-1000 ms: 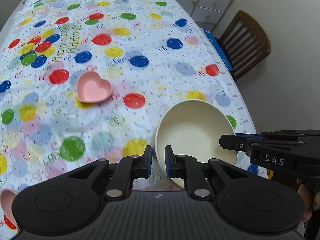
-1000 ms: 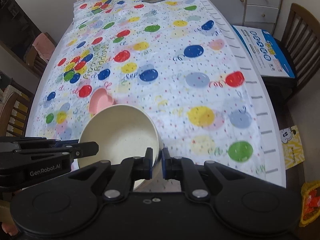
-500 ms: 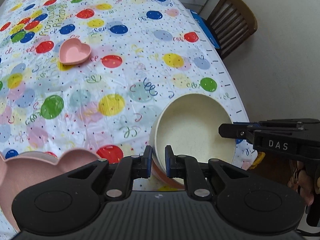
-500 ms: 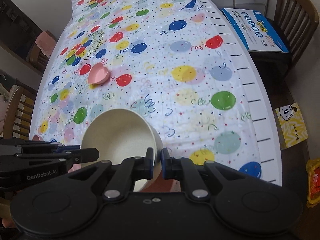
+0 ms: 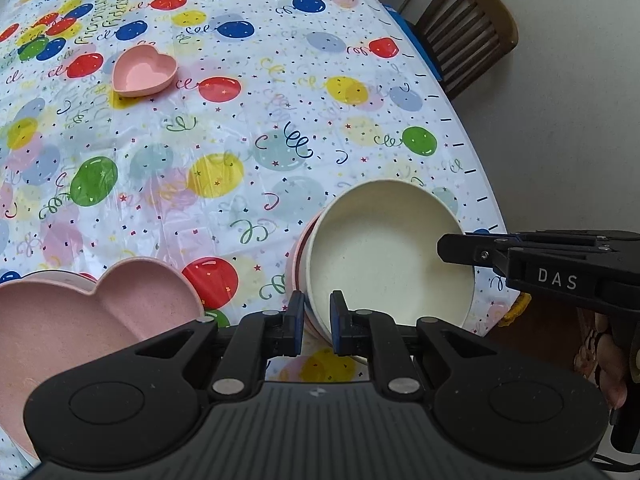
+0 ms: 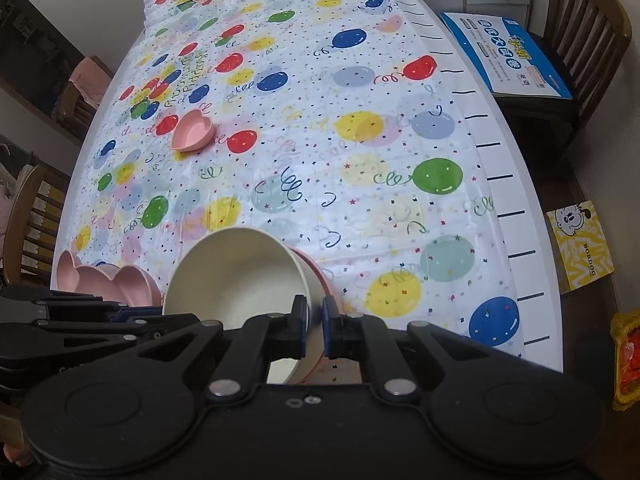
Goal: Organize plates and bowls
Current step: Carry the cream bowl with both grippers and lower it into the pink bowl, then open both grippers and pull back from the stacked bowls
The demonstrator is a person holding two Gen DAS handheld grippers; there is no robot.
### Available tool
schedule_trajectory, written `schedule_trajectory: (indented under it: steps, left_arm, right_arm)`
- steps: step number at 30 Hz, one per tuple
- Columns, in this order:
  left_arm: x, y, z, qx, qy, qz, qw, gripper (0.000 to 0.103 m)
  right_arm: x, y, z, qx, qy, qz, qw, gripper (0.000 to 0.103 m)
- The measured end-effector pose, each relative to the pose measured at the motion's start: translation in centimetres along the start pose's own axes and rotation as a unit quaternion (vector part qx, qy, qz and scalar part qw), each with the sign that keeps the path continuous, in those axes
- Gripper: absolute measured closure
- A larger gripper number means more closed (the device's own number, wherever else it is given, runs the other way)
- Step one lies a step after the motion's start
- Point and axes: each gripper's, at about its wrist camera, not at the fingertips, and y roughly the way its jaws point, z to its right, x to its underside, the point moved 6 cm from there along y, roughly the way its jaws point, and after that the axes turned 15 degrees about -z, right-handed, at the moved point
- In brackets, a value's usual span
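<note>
Gripping opposite sides of the cream bowl's (image 5: 384,260) rim, the left tongs (image 5: 314,322) and right tongs (image 6: 315,326) are each clamped on its wall. It sits nested in a pink bowl (image 6: 320,270) near the desk's (image 6: 532,272) corner (balloon-print cloth). A large heart plate (image 5: 76,320) lies beside; a small heart dish (image 5: 144,74) well apart.

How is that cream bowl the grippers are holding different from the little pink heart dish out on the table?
The cream bowl is round, while the small heart dish is heart-shaped and pink. The bowl looks larger and deeper; the dish is shallow. The bowl is pinched at its rim by the left gripper and right gripper and tilted over a pink bowl; the dish rests flat and alone on the tablecloth. Both are empty.
</note>
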Motion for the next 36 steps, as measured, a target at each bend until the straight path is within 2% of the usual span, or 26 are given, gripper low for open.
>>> schedule_trajectory:
  steps: [4,12,21,36]
  left_arm:
    - [-0.1,0.2,-0.1,-0.001,0.001,0.000,1.0000,0.090]
    - [-0.2,0.0,-0.3,0.002,0.006,-0.006,1.0000,0.090]
    - [-0.5,-1.4,-0.7,0.018,0.010,-0.002,0.9998,0.090]
    - [-3.7,-4.9,-3.1,-0.001,0.008,0.056,0.9984,0.090]
  right_arm:
    - [0.1,0.4,-0.1,0.000,0.001,-0.002,1.000,0.095]
    - [0.1,0.7,-0.1,0.003,0.003,-0.010,1.000,0.085]
    - [-0.8,-0.5,-0.5,0.002,-0.007,-0.004,1.000,0.080]
    - [-3.5,-2.0,-2.9,0.006,-0.038,0.014,0.999,0.071]
